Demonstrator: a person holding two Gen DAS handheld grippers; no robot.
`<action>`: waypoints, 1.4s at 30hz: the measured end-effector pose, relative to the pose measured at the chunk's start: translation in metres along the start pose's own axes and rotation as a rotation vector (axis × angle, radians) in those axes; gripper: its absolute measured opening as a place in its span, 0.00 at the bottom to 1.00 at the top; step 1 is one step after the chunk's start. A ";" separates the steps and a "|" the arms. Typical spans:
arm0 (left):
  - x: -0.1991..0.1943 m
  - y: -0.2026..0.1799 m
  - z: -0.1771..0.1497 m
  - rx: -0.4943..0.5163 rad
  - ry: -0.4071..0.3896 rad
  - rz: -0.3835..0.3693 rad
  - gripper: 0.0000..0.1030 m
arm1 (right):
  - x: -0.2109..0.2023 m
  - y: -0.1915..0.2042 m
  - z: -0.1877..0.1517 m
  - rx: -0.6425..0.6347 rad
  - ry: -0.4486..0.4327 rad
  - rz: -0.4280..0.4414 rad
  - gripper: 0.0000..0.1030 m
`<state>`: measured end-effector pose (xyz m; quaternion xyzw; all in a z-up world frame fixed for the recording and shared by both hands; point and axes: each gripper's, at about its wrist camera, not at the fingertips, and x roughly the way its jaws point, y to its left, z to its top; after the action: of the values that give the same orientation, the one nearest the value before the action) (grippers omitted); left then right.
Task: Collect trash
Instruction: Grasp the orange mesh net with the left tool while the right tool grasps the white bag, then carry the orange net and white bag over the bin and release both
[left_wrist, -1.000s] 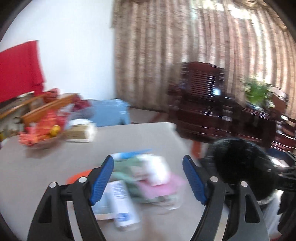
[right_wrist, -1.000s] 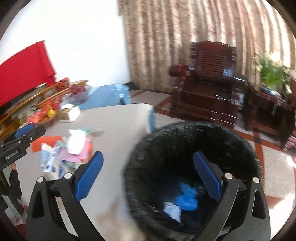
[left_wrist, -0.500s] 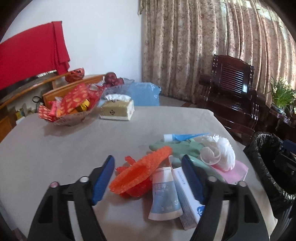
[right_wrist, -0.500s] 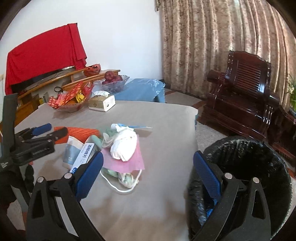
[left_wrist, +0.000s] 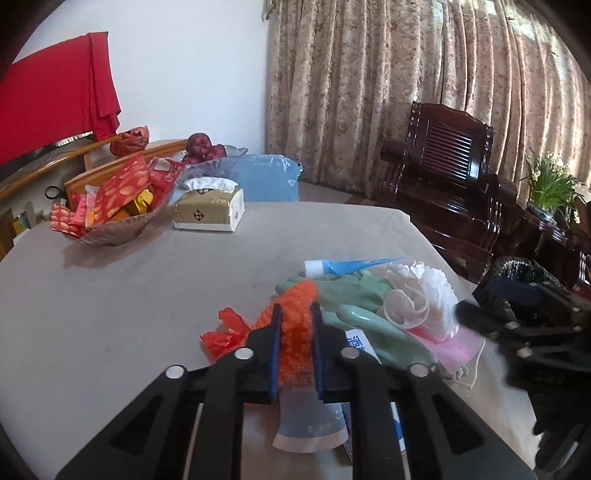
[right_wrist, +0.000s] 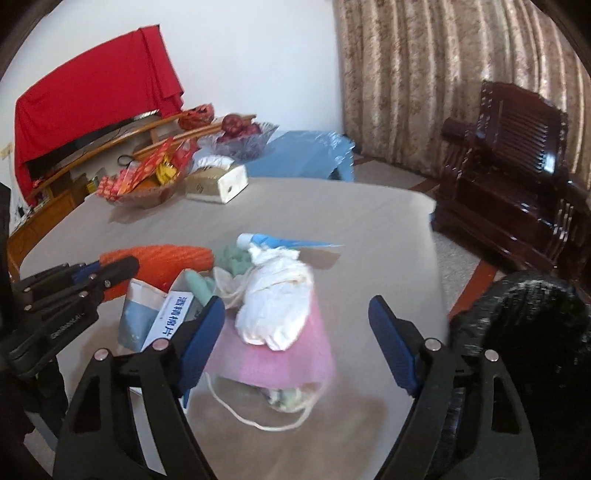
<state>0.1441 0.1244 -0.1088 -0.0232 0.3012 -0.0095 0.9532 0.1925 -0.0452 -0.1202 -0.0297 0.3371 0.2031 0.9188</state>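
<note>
A pile of trash lies on the grey table (left_wrist: 147, 295): an orange net (left_wrist: 299, 293), a green rubber glove (left_wrist: 354, 295), a white crumpled tissue (right_wrist: 277, 306), a pink face mask (right_wrist: 273, 362), a blue tube (left_wrist: 347, 264), a pouch (left_wrist: 310, 424) and a small box (right_wrist: 170, 321). My left gripper (left_wrist: 295, 312) is closing, its pads pressing the orange net (right_wrist: 166, 258) from both sides. My right gripper (right_wrist: 295, 302) hovers low over the tissue and mask; its jaws are closing but stand wide, touching neither. A black-lined bin (right_wrist: 528, 354) stands off the table's right edge.
At the table's far left are a tissue box (left_wrist: 208, 214) and a bowl of red snack packs (left_wrist: 110, 236), with a glass fruit bowl (right_wrist: 245, 142) on a blue stool behind. A dark wooden chair (left_wrist: 450, 173) and a potted plant (left_wrist: 550, 184) stand by the curtain.
My left gripper dropped forward onto the pile and closed on the orange net. My right gripper swung from above the bin to over the tissue and mask, its jaws narrowing a little.
</note>
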 end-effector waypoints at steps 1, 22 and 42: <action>-0.001 0.000 0.001 -0.005 -0.004 0.001 0.12 | 0.004 0.002 0.001 -0.004 0.004 -0.001 0.75; -0.040 -0.015 0.024 -0.031 -0.121 0.006 0.11 | -0.016 0.003 0.018 0.014 -0.021 0.114 0.26; -0.088 -0.082 0.047 0.018 -0.229 -0.135 0.10 | -0.129 -0.031 0.030 0.019 -0.203 0.038 0.26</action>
<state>0.0989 0.0468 -0.0157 -0.0360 0.1879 -0.0736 0.9788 0.1338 -0.1133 -0.0186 0.0062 0.2448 0.2193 0.9444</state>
